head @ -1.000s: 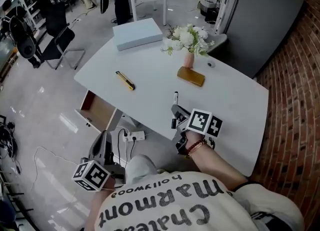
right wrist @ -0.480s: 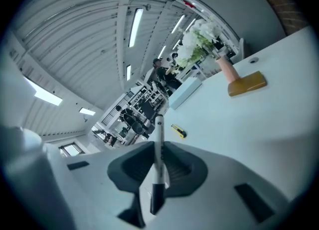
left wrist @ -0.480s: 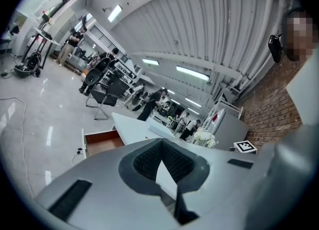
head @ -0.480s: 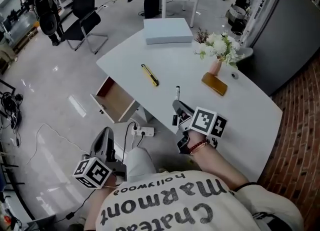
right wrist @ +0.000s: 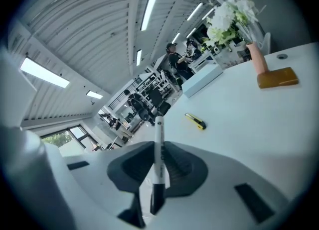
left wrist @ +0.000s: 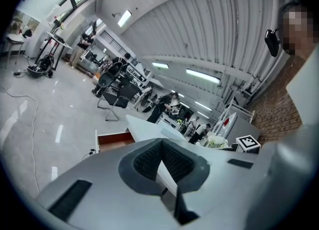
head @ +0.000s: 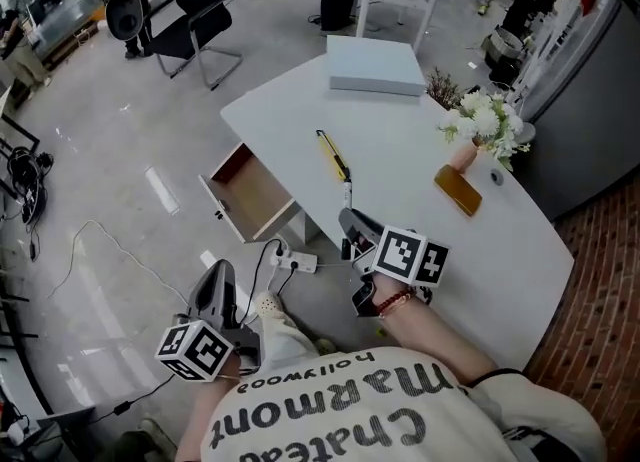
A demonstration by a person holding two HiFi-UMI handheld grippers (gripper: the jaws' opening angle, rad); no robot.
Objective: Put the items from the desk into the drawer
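R gripper (right wrist: 157, 164) clamps the marker pen (right wrist: 159, 129), pinched w/ most of its length sticking out past the tips, so it may pivot or slip. Open drawer (head: 250, 193) sits to its left, lower; an early release misses. L gripper (left wrist: 162, 147) closed, apparently empty.

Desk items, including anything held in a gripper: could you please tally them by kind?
Box: 1
Utility knife: 1
Marker: 1, clamped in the right gripper
Vase of flowers: 1
Brown slab: 1
Small round object: 1
Total: 6
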